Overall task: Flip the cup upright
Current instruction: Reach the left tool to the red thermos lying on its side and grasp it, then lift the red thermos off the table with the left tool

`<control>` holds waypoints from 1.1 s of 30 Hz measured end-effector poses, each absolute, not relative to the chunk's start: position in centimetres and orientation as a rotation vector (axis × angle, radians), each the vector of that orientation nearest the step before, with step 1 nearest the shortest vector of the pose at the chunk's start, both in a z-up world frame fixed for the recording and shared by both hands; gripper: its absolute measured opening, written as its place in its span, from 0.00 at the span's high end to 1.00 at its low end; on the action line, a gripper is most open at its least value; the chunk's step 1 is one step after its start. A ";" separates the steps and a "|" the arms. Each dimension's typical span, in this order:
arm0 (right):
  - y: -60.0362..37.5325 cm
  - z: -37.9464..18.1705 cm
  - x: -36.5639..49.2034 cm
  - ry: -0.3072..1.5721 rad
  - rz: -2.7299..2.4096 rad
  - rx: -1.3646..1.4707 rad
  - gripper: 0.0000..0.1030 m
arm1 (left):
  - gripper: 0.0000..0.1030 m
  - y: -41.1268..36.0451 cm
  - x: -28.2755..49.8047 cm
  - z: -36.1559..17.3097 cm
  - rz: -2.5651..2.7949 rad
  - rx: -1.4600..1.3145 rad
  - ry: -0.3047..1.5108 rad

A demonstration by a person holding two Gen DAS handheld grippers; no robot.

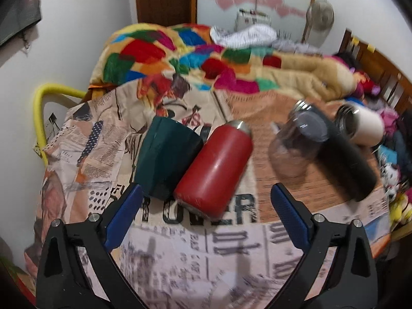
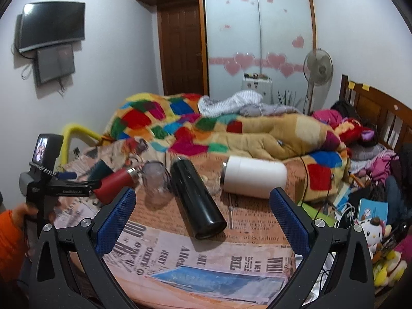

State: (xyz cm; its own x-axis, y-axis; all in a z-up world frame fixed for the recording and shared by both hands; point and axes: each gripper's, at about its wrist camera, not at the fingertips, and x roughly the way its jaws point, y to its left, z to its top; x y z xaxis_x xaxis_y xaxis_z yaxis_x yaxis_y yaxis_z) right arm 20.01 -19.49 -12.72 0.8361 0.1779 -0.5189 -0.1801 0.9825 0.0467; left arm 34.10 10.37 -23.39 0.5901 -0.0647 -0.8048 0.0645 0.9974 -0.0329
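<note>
Several cups lie on their sides on a newspaper-print cloth. In the left wrist view, from left: a dark green cup, a red flask, a clear plastic cup, a black flask and a white flask. My left gripper is open, its fingertips either side of the red flask's base. In the right wrist view my right gripper is open, just short of the black flask; the white flask, clear cup and red flask lie beyond.
A colourful patchwork blanket is heaped on the bed behind the cups. Toys and clutter fill the right side. The left hand-held gripper shows at the left of the right wrist view. A yellow rail edges the left.
</note>
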 end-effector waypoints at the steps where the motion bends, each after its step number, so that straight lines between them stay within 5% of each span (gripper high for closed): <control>1: -19.5 -13.0 20.5 0.563 0.183 -0.007 0.00 | 0.09 10.4 34.6 -23.7 -0.085 -0.003 0.955; 7: -19.5 -14.3 21.9 0.604 0.166 -0.010 0.00 | 0.23 10.4 37.4 -25.6 -0.165 -0.069 1.061; 18: -18.9 -15.8 23.2 0.631 0.183 -0.003 0.00 | 0.23 8.6 40.3 -27.5 -0.213 -0.027 1.154; 27: -18.6 -16.3 23.1 0.654 0.200 -0.012 0.00 | 0.40 7.4 41.4 -29.1 -0.194 -0.031 1.170; 33: -18.6 -16.0 22.7 0.652 0.212 -0.014 0.00 | 0.41 7.0 39.3 -28.5 -0.174 -0.005 1.143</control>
State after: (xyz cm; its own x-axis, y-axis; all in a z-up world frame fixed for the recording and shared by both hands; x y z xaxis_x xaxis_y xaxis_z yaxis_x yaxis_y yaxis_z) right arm 22.69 -18.61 -15.98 0.7741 0.1917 -0.6033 -0.2002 0.9783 0.0540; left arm 39.27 6.96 -28.50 0.4025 -0.1404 -0.9046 0.1358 0.9864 -0.0927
